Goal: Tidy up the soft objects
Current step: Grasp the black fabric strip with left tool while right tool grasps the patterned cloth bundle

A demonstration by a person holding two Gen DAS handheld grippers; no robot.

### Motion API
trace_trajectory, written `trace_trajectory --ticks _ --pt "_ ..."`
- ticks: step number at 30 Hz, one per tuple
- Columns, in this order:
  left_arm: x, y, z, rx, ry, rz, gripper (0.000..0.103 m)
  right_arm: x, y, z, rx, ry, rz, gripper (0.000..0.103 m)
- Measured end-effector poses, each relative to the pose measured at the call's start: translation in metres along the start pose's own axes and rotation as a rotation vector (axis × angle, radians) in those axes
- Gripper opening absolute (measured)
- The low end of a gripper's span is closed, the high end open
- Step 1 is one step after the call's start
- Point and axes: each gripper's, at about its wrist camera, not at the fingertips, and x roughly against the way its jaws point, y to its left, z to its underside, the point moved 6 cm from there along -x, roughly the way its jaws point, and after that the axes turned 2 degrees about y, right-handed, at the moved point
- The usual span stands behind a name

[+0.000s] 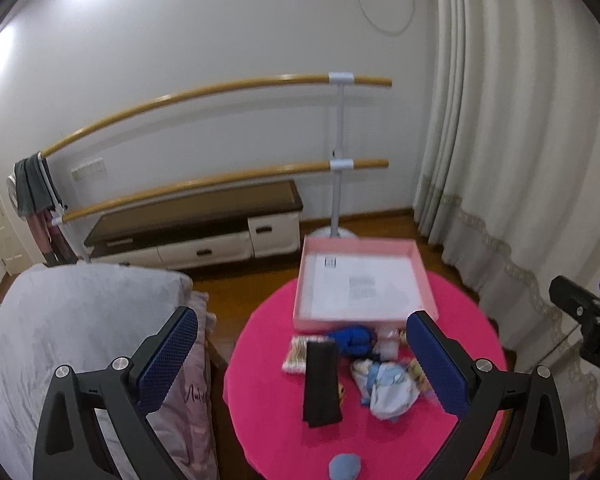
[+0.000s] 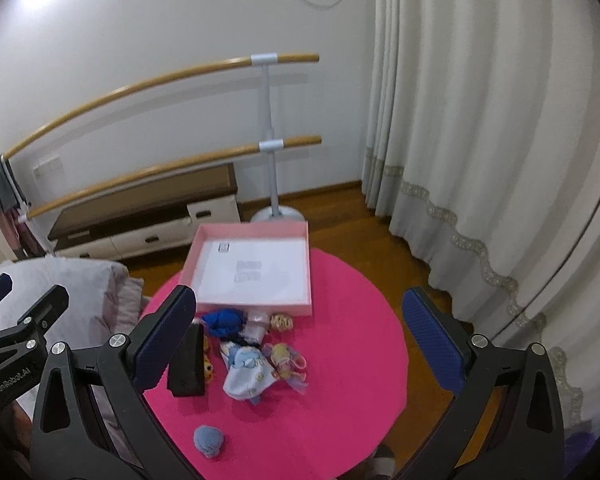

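Note:
On a round pink table [image 1: 268,360] [image 2: 348,320] stands an empty pink box [image 1: 364,282] [image 2: 252,268] with a white floor. In front of it lies a pile: a blue cloth [image 1: 350,340] [image 2: 224,322], a black folded case [image 1: 321,384] [image 2: 188,364], a light blue patterned cloth [image 1: 392,390] [image 2: 246,376], a cotton swab pack [image 1: 296,354] and small clear packets [image 2: 258,326]. A grey-blue ball [image 1: 345,466] [image 2: 208,441] sits near the front edge. My left gripper [image 1: 302,354] is open above the pile. My right gripper [image 2: 298,338] is open too, holding nothing.
A bed with grey and pink bedding [image 1: 80,320] lies left of the table. Behind stand a low cabinet [image 1: 196,224], a two-bar wooden rail on a stand [image 1: 338,160] and long white curtains [image 2: 480,160]. Wooden floor surrounds the table.

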Motion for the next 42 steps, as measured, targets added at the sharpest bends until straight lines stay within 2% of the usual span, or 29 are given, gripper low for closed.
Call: trace_trajectory --ticks 6,11,16,23,31,35,40,42 --pt "-0.039 -0.003 0.013 -0.009 0.100 0.001 0.103 -0.047 0.009 0.031 0.026 0.094 -0.016 0.103" --pt "-0.070 -0.001 0.017 -0.007 0.154 -0.003 0.103 -0.077 0.018 0.054 0.045 0.151 -0.032 0.103" --pt "-0.101 -0.003 0.024 -0.022 0.177 -0.018 0.103 -0.098 0.021 0.070 0.047 0.199 -0.047 0.102" --pt "-0.162 -0.003 0.049 -0.053 0.222 -0.018 0.103 -0.138 0.031 0.099 0.036 0.268 -0.075 0.098" --pt "-0.253 -0.001 0.081 -0.037 0.263 0.007 0.102 -0.183 0.053 0.131 0.035 0.347 -0.121 0.094" --pt "-0.275 -0.001 0.090 -0.010 0.276 0.039 0.102 -0.202 0.057 0.140 0.012 0.380 -0.129 0.092" --pt "-0.303 -0.004 0.099 0.003 0.298 0.047 0.102 -0.223 0.059 0.144 -0.017 0.410 -0.141 0.091" --pt "-0.313 -0.004 0.101 0.004 0.307 0.043 0.099 -0.231 0.060 0.146 -0.033 0.424 -0.145 0.089"
